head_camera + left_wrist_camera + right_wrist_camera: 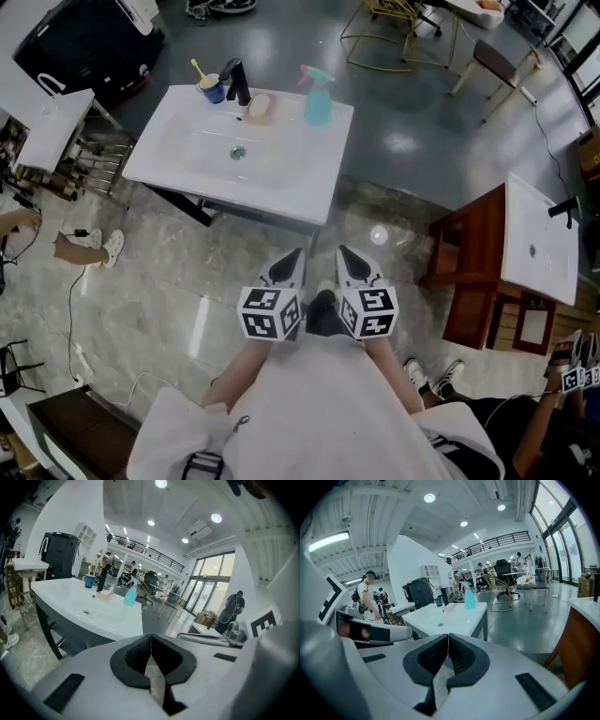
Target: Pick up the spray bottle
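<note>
Bottle: turquoise plastic spray bottle (317,97), white washbasin's (291,187) far right corner.
Handling: likely light, slick; take the neck.
Grippers: left gripper (292,259), right gripper (348,259) clenched, empty.

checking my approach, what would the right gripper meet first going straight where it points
The right gripper, jaws shut, would probably meet the near edge of the white sink table first, short of the spray bottle at its far side; depth is unclear.
</note>
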A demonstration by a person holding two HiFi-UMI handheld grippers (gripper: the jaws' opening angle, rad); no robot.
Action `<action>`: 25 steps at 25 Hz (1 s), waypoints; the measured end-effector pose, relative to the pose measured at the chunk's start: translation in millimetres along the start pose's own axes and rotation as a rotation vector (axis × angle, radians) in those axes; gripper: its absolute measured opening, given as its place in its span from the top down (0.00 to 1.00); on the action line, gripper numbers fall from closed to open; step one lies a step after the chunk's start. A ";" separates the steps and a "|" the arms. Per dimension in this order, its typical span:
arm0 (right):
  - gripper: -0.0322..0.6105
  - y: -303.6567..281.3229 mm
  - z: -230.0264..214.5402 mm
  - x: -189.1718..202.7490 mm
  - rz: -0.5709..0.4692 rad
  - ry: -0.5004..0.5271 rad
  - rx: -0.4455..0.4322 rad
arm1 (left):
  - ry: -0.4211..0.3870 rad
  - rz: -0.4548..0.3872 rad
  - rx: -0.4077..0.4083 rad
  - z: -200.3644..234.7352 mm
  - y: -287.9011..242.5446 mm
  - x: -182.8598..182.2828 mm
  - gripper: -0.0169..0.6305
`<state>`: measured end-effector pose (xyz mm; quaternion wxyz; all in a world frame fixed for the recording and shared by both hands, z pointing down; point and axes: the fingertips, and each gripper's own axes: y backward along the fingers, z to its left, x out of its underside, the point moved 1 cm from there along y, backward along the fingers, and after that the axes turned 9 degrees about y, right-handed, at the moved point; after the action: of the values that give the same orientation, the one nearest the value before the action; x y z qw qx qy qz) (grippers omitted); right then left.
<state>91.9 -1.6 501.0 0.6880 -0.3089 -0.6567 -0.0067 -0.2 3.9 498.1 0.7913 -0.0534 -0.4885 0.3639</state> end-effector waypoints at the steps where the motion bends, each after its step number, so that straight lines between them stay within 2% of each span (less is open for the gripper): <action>1: 0.91 -3.0 -3.1 -0.5 0.003 0.000 -0.004 | 0.001 0.001 -0.003 -0.2 -4.0 -1.4 0.93; 17: 0.91 -43.8 -55.2 -19.7 0.011 0.042 -0.060 | 0.025 -0.028 -0.039 -7.4 -63.1 -28.9 0.93; 25: 0.91 -58.8 -77.8 -34.2 -0.035 0.061 -0.095 | 0.032 -0.057 -0.062 -13.9 -88.4 -43.1 0.93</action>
<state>132.8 -96.5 498.6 0.6920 -0.3295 -0.6396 -0.0596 46.2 -83.9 498.2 0.8069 -0.0699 -0.4884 0.3250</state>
